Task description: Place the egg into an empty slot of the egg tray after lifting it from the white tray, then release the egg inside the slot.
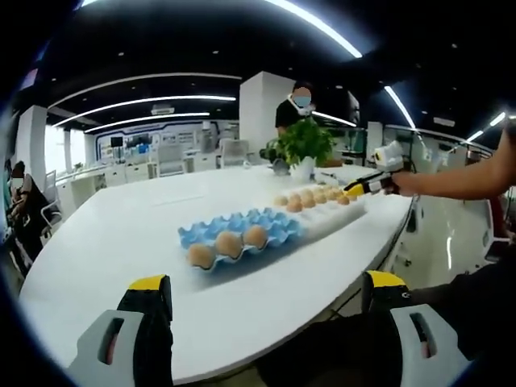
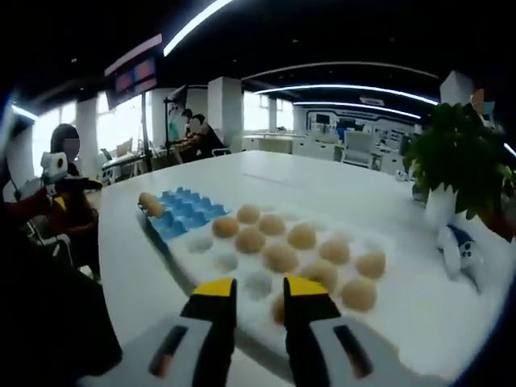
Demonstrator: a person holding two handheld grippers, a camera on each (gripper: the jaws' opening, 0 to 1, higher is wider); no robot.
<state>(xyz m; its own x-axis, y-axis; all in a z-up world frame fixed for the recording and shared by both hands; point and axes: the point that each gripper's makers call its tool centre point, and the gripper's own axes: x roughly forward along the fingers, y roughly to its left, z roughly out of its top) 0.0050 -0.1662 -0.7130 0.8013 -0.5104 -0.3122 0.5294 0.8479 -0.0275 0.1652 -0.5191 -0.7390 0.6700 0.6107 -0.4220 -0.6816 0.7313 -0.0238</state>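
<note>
While the big white table [image 1: 121, 234] holds everything, the blue egg tray [image 1: 242, 234] sits with three eggs [image 1: 229, 244] along its near edge. At its 2 o'clock lies the white tray [image 2: 403, 322], full of brown eggs [image 2: 280, 258]. The right gripper [image 2: 256, 294] hovers there, fingers a little apart, holding nothing. The left gripper [image 1: 266, 294] waits, fingers spread wide.
</note>
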